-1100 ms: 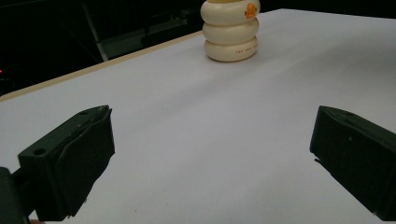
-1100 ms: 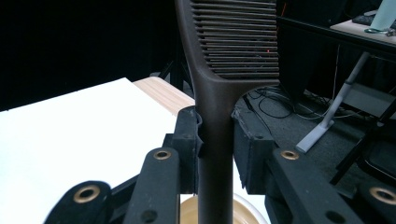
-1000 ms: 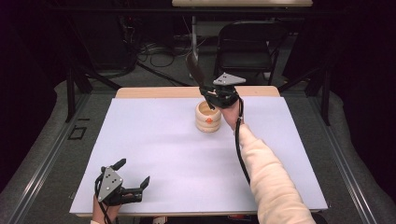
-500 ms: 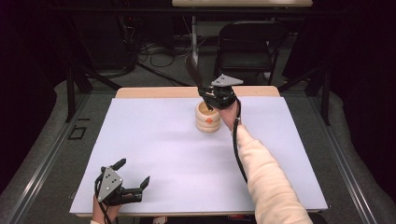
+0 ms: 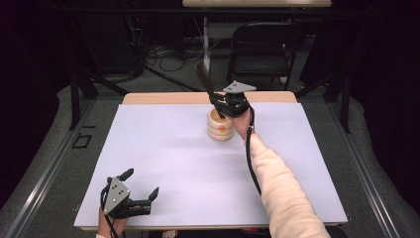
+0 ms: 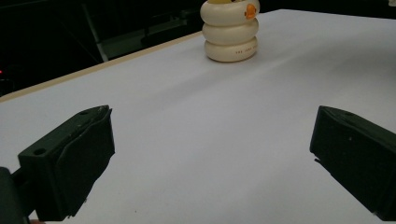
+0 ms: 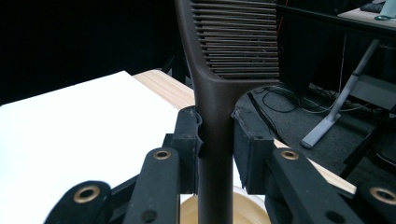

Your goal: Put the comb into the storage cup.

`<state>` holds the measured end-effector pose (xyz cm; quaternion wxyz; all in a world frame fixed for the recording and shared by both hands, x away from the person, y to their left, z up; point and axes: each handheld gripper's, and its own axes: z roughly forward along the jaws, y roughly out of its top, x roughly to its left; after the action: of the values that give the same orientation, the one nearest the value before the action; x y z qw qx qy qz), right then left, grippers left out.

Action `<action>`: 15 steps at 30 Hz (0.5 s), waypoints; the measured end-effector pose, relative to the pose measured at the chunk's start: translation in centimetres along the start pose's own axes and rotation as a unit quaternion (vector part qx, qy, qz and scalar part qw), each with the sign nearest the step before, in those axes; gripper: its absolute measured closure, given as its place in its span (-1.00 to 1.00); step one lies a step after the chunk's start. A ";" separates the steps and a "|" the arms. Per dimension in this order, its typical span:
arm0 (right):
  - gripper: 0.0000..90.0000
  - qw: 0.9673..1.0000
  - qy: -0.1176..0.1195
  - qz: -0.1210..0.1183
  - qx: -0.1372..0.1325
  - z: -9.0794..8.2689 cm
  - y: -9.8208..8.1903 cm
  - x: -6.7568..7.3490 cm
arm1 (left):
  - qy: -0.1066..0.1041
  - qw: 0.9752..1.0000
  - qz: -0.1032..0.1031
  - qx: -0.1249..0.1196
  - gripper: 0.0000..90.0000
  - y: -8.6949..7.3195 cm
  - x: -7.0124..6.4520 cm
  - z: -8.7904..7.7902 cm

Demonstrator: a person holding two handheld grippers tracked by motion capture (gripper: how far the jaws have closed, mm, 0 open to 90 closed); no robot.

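Gripping the dark brown comb (image 7: 219,70) by its handle, your right gripper (image 5: 224,105) has its jaws clamped on it from both sides; teeth end points up and away, tilted toward the table's far edge. Lower end of the handle goes down into the mouth of the cream ribbed holder (image 5: 221,125), seen just under the jaws in the right gripper view. Whether the tip touches the bottom cannot be told.

Holder stands upright on the white table cover (image 5: 173,163), near the far side, just short of the bare wooden strip (image 5: 163,98) along that edge. Little room behind it before the drop-off; beyond that, a dark chair (image 5: 262,47) and cables on the floor.

Your left gripper (image 5: 141,191) rests at the near left corner, jaws wide apart with nothing between them, close to the near edge. Left gripper view looks across bare white cover to the holder, well apart from it.

Open surface lies wide between your two hands and to the right of your sleeve (image 5: 282,193).
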<state>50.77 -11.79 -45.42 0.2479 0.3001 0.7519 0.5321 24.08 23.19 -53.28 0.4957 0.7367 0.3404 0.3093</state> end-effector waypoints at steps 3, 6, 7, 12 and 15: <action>0.61 1.000 0.001 0.000 0.001 0.1 -0.1 0.0 | 0.000 1.000 0.000 0.000 -1.00 0.0 0.0 0.0; 0.61 1.000 0.000 0.002 0.004 0.2 -0.4 -0.1 | 0.000 1.000 -0.001 -0.001 -1.00 0.0 0.0 0.0; 0.61 1.000 0.000 0.001 0.005 0.2 -0.4 -0.1 | 0.000 1.000 -0.001 -0.001 -1.00 0.0 0.0 0.0; 0.61 1.000 0.000 0.002 0.009 0.3 -0.7 -0.2 | -0.001 1.000 -0.001 -0.001 -1.00 0.0 0.0 0.0; 0.61 1.000 0.000 0.004 0.013 0.4 -0.9 -0.2 | -0.001 1.000 -0.001 -0.001 -1.00 0.0 0.0 0.0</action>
<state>50.98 -11.90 -46.34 0.2423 0.3061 0.7575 0.5232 24.09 23.16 -53.29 0.4968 0.7363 0.3405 0.3083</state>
